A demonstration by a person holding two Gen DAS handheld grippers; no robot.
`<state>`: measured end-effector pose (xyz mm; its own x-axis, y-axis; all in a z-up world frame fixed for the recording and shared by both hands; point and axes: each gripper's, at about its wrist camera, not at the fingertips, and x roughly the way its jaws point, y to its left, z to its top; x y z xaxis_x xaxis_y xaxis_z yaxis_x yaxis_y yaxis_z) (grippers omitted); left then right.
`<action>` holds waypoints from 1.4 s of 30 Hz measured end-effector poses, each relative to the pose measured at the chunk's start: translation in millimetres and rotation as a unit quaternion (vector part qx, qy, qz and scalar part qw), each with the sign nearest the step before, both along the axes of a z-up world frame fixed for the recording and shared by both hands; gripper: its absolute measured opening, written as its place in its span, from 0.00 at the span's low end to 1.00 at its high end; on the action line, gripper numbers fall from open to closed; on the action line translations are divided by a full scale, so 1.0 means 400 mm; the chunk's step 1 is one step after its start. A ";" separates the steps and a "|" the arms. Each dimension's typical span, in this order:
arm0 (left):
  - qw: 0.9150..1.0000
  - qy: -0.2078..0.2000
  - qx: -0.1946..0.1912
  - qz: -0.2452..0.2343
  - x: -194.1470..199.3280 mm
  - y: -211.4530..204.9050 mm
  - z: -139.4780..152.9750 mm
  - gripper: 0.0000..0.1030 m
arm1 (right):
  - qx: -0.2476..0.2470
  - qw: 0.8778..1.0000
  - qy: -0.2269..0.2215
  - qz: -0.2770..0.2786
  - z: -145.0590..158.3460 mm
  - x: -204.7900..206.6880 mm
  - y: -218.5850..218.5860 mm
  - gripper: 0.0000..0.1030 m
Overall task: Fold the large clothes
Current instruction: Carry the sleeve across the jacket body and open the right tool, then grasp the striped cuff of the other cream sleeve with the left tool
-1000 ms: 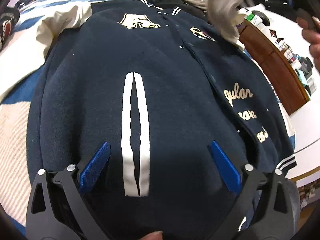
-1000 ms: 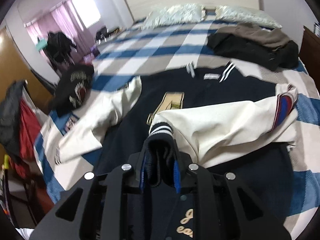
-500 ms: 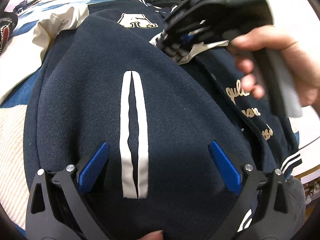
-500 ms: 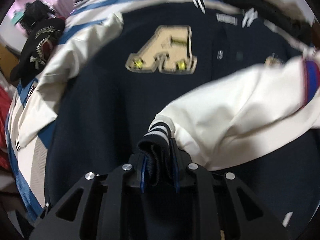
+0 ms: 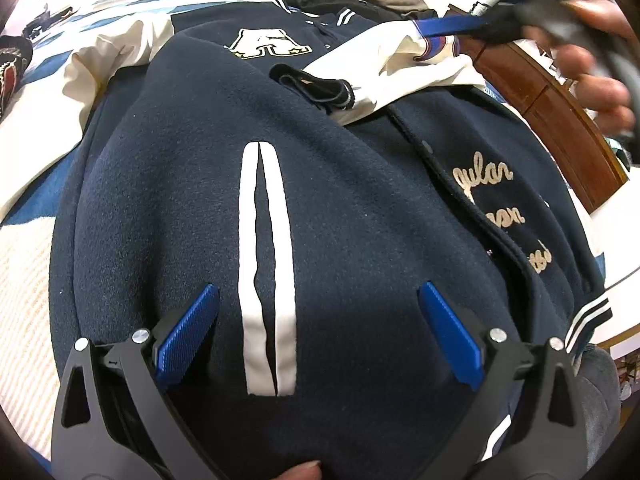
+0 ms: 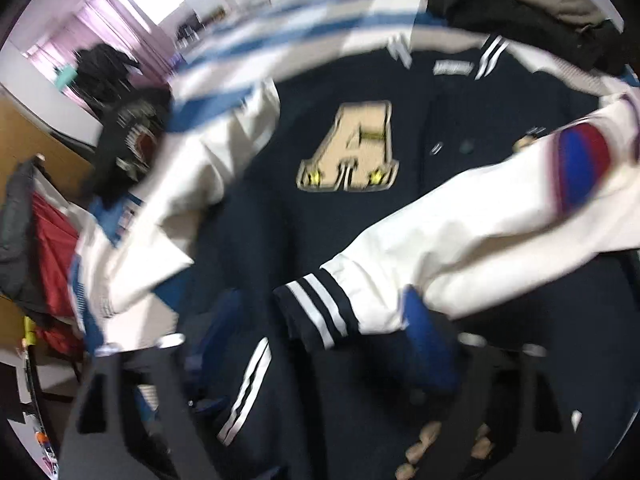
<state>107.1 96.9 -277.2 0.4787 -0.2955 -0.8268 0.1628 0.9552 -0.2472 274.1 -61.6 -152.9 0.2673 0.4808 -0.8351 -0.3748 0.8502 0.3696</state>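
A navy varsity jacket [image 5: 344, 208] with cream sleeves lies spread front-up on a bed covered by a blue-and-white checked blanket [image 6: 312, 40]. In the left wrist view the left tongs [image 5: 318, 320] hover just above the near part of the jacket, their blue pads spread wide and pinching nothing; a white-trimmed pocket slit [image 5: 266, 264] runs between them, from near the tongs toward the far side. A big cream letter A [image 5: 272, 44] sits on the far chest, and cream script [image 5: 504, 208] runs down the right front panel.

The right sleeve [image 6: 480, 236] is folded across the jacket's chest, its navy cuff [image 6: 320, 312] with two white stripes lying on the dark front. In the right wrist view, which is blurred, the right tongs [image 6: 320, 344] are opening: the pads stand wide apart on either side of the cuff and do not press on it. The other sleeve [image 6: 172, 208] stretches out to the left over the blanket.

In the left wrist view the right tongs appear at the far right as a blur, held in a hand [image 5: 592, 72]. A dark heap of clothes [image 6: 520, 12] lies on the far side of the bed, beyond the collar.
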 end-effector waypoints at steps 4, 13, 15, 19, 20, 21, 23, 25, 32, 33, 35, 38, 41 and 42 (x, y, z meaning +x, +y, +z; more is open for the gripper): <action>1.000 -0.001 0.006 -0.005 -0.001 -0.006 0.000 0.95 | 0.000 0.999 -0.012 -0.040 0.021 -0.056 -0.151 0.95; 0.999 0.005 0.016 -0.030 -0.016 0.010 -0.004 0.95 | -0.043 0.988 0.042 -0.144 -0.169 -0.211 -0.471 0.95; 0.999 0.007 0.023 -0.035 -0.020 0.014 -0.006 0.95 | -0.062 0.986 0.055 -0.143 -0.211 -0.248 -0.498 0.95; 0.999 0.013 0.018 -0.040 -0.024 0.036 -0.014 0.95 | -0.102 0.984 0.058 -0.131 -0.295 -0.309 -0.545 0.95; 0.999 0.012 0.016 -0.042 -0.025 0.040 -0.015 0.95 | -0.102 0.986 0.048 -0.123 -0.299 -0.317 -0.547 0.95; 0.999 0.011 0.015 -0.044 -0.025 0.042 -0.014 0.95 | -0.108 0.987 0.040 -0.114 -0.300 -0.323 -0.544 0.95; 0.999 0.013 0.016 -0.046 -0.031 0.053 -0.013 0.95 | -0.113 0.986 0.044 -0.115 -0.297 -0.321 -0.543 0.95; 0.999 0.021 0.016 -0.045 -0.034 0.063 -0.012 0.95 | -0.110 0.985 0.053 -0.119 -0.291 -0.315 -0.543 0.95; 0.998 0.040 0.017 -0.036 -0.065 0.107 -0.004 0.95 | -0.098 0.991 0.014 -0.084 -0.199 -0.375 -0.497 0.95; 0.999 0.038 0.012 -0.035 -0.069 0.111 0.002 0.95 | -0.098 0.993 -0.008 -0.064 -0.179 -0.395 -0.460 0.95; 0.999 0.029 0.014 -0.035 -0.082 0.117 0.023 0.95 | -0.099 0.993 -0.070 0.007 -0.124 -0.475 -0.345 0.95; 0.999 0.025 0.021 -0.036 -0.108 0.129 0.052 0.95 | -0.112 0.976 -0.156 0.103 -0.068 -0.608 -0.149 0.95; 0.999 0.026 0.017 -0.034 -0.134 0.156 0.060 0.95 | -0.078 0.956 -0.212 0.187 -0.032 -0.736 0.029 0.95; 0.999 0.025 0.021 -0.030 -0.139 0.163 0.060 0.95 | -0.054 0.954 -0.209 0.207 -0.024 -0.765 0.069 0.95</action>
